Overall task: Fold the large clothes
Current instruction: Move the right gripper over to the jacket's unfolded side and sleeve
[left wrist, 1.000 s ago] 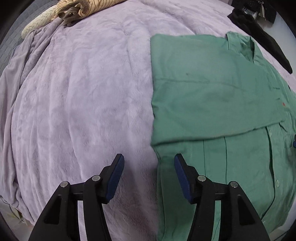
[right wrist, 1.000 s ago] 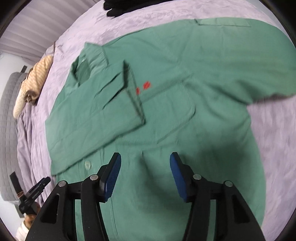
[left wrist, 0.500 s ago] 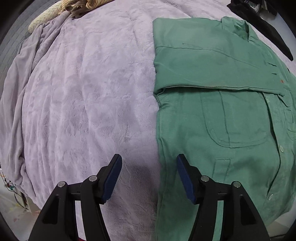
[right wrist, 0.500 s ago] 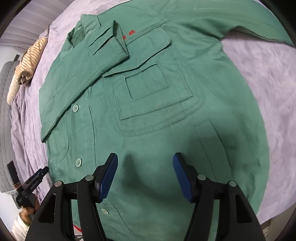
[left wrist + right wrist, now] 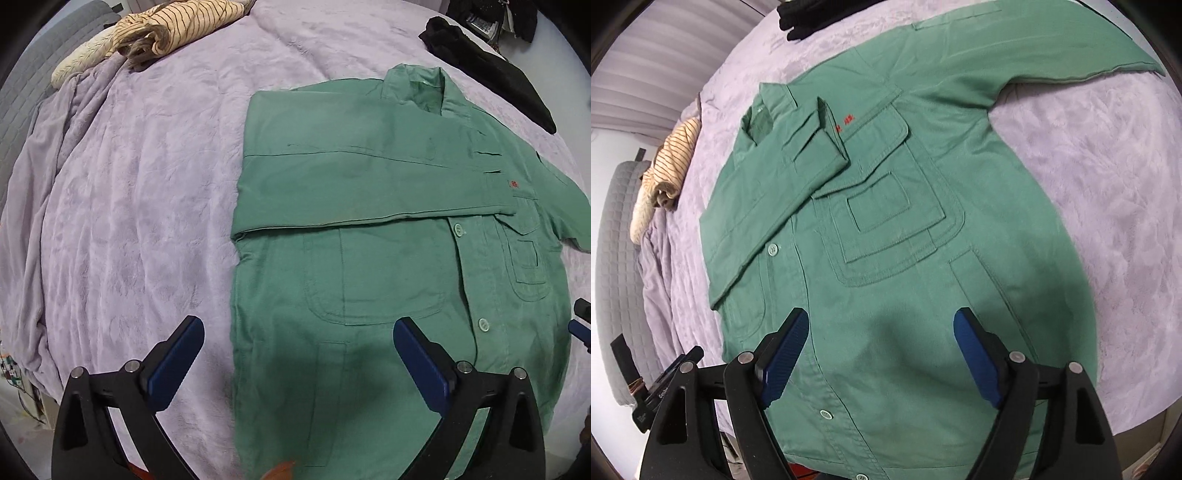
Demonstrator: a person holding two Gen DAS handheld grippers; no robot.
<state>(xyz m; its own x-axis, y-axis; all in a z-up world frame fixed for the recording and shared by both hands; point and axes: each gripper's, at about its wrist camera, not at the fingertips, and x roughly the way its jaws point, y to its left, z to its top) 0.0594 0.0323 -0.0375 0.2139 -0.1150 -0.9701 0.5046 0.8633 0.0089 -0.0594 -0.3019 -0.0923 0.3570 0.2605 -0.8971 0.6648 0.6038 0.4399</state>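
One sleeve [image 5: 369, 192] folded across green twill shirt [image 5: 905, 280].

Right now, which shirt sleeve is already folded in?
The sleeve on the striped-cloth side: it lies across the chest, cuff by the red lettering. The other sleeve lies spread out on the blanket.

Probably a home bedroom: a lilac plush blanket [image 5: 140, 192] covers a bed with a grey quilted headboard [image 5: 617, 258].

The left gripper [image 5: 298, 345] and right gripper [image 5: 880, 338] look alike: black angular fingers, ribbed blue pads [image 5: 975, 354], silver round screw heads [image 5: 461, 366].
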